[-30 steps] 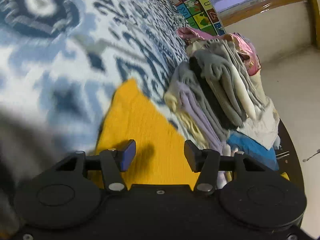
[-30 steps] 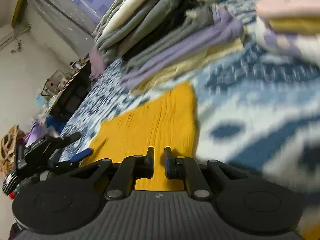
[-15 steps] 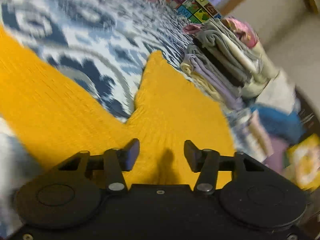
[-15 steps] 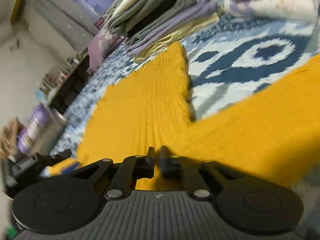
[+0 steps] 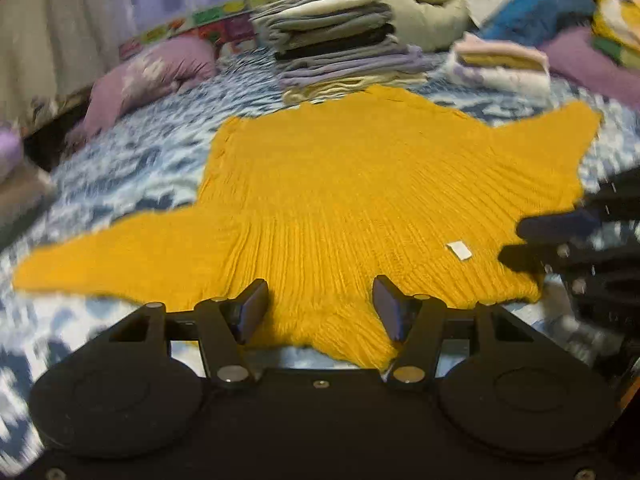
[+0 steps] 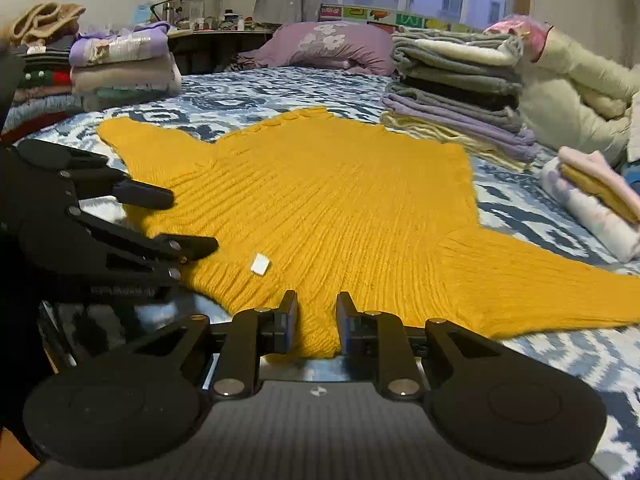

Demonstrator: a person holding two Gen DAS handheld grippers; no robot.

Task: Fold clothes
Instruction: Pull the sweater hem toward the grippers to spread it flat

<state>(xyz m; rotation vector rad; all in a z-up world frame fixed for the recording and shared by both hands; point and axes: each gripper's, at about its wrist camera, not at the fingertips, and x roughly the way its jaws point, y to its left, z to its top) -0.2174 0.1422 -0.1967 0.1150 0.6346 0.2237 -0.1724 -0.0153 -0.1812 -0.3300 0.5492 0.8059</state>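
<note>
A mustard-yellow ribbed sweater [image 5: 352, 192] lies spread flat on the blue-and-white patterned bed [image 5: 132, 160], sleeves out to both sides, a small white tag [image 5: 459, 249] near its near edge. My left gripper [image 5: 318, 306] is open, its fingers over the sweater's near edge. In the right wrist view the same sweater [image 6: 340, 200] fills the middle. My right gripper [image 6: 316, 320] is open a little, its jaws on either side of the sweater's near edge without pinching it. The left gripper [image 6: 176, 220] shows at the left.
A stack of folded grey, black and lilac clothes [image 6: 456, 92] stands just beyond the sweater. A smaller folded pile [image 6: 596, 200] lies at right, another stack [image 6: 120, 64] at far left. A purple pillow [image 6: 324, 46] is at the bed's head. The right gripper [image 5: 572, 232] shows blurred at right.
Both views have swung from the sweater's side to face it square-on. The right gripper's jaws, nearly closed before, have opened a little. The left gripper stays open.
</note>
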